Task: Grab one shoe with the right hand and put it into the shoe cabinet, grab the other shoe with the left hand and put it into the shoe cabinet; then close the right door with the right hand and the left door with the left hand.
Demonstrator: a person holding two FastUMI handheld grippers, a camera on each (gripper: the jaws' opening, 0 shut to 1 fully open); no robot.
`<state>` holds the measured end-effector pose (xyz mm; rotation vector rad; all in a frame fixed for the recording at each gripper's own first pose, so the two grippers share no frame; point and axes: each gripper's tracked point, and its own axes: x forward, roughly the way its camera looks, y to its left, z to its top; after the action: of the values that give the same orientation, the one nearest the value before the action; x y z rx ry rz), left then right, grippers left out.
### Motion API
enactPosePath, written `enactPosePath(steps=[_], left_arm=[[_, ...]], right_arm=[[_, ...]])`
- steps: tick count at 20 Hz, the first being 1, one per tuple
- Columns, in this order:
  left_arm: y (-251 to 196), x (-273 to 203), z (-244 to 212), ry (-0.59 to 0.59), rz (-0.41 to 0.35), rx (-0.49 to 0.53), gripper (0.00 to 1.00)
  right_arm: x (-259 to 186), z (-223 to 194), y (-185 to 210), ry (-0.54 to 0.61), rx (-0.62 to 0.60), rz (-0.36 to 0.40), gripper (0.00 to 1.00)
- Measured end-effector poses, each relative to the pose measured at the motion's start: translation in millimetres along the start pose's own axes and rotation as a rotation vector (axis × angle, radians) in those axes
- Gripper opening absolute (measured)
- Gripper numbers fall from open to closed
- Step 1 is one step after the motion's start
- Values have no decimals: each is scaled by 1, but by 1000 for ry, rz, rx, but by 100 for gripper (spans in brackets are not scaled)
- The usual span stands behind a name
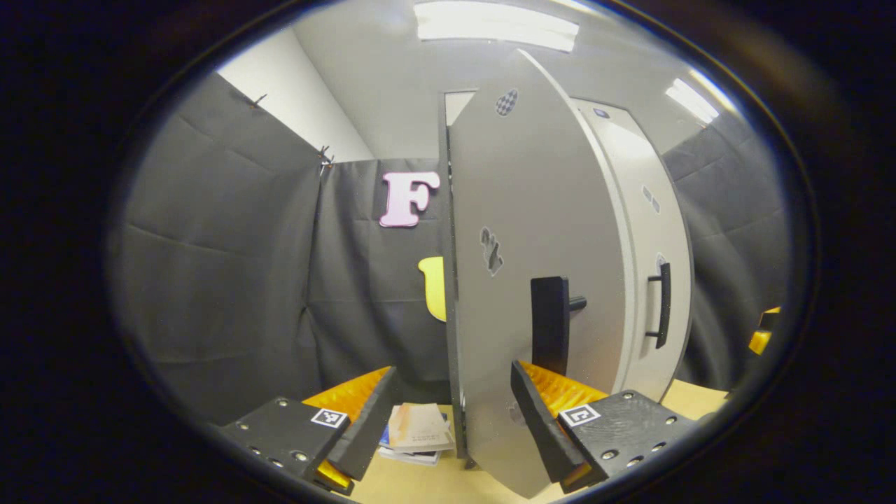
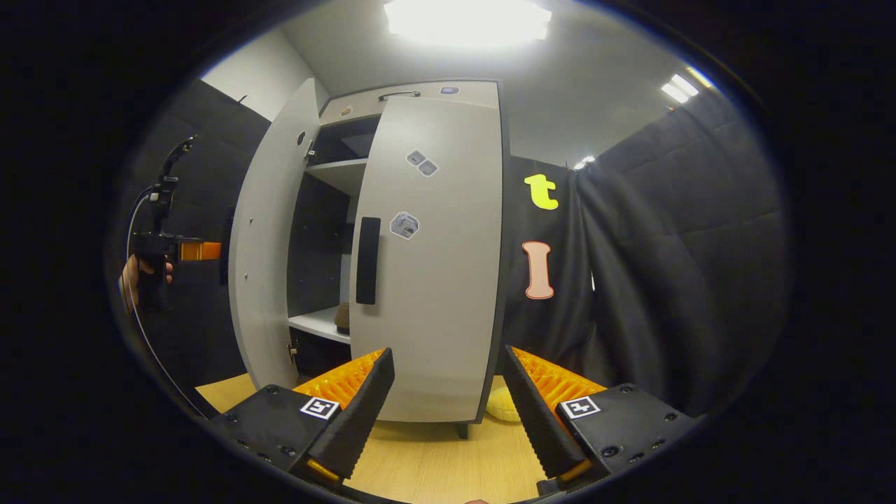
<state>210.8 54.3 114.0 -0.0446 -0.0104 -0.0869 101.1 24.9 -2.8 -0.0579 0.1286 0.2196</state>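
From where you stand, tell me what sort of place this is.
Likely a staged recording booth: dark quilted cloth walls, a tall pale grey shoe cabinet standing on a light wooden tabletop, bright ceiling light panels overhead.

Your ceiling light panel (image 2: 467, 19) blows out above the right gripper (image 2: 448, 402) in the right gripper view; in the left gripper view the ceiling strips (image 1: 495, 24) glare less. Fisheye bows the cabinet door (image 1: 532, 280) ahead. Focus is sharp, cabinet interior (image 2: 318, 245) shadowed, booth walls dim.

left door (image 1: 532, 280) ajar, blocking cabinet opening (image 2: 322, 238)
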Motion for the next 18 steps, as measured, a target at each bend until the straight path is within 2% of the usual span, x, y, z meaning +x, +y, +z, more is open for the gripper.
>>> enactPosePath(steps=[4, 7, 9, 15, 17, 18], left_arm=[[-28, 11, -4, -2, -41, -25, 99], [-56, 25, -9, 10, -84, -35, 99], [-75, 34, -12, 16, -106, -41, 88], [-97, 44, -14, 12, -113, -25, 96], [-97, 39, -14, 11, -119, -21, 90], [-96, 35, -14, 11, -117, -18, 93]], right_arm=[[4, -7, -2, 18, -7, -11, 99], [7, -10, -2, 38, 4, -19, 99], [8, -10, -4, 44, 13, -27, 99], [13, -18, -7, 54, 66, -14, 99], [14, -21, -6, 54, 86, -3, 99], [14, -19, -6, 49, 96, 0, 99]])
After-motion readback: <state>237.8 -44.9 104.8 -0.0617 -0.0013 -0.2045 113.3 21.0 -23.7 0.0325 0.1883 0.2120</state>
